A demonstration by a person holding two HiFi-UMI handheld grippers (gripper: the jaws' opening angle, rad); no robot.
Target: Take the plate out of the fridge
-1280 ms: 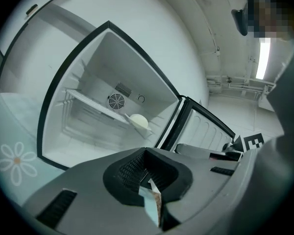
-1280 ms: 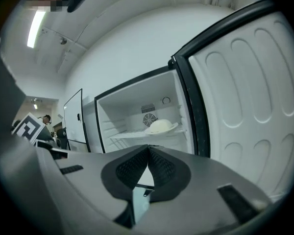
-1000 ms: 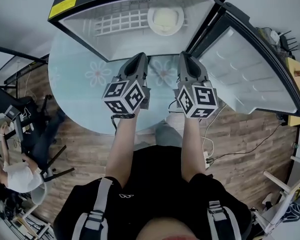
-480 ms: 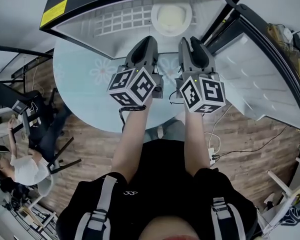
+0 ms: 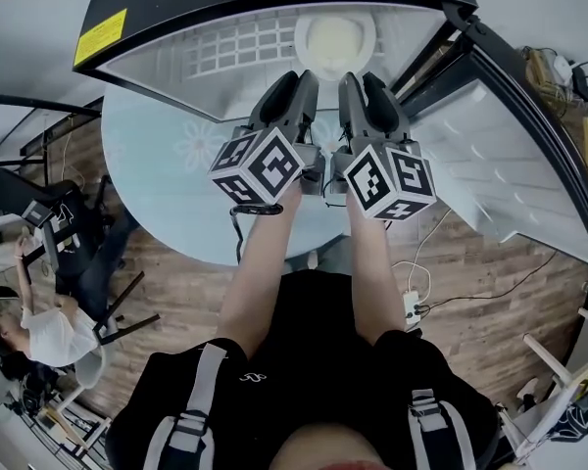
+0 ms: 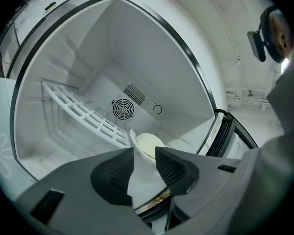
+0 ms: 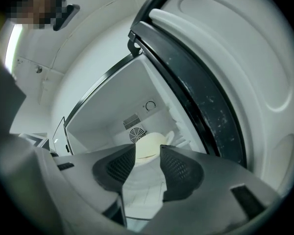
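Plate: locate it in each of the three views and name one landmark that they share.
Head view: plate at top centre, right of the wire shelf.
Left gripper view: plate just below centre.
Right gripper view: plate just below centre.
Shared landmark: the open fridge door, which lies right of the plate in all three views.

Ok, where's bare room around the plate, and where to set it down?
Bare white fridge surface lies before the round cream plate, ahead of the left gripper and right gripper, both empty, jaws opening. A white wire shelf crowds its left; the open door borders its right. The pale flowered table left of the grippers is free.
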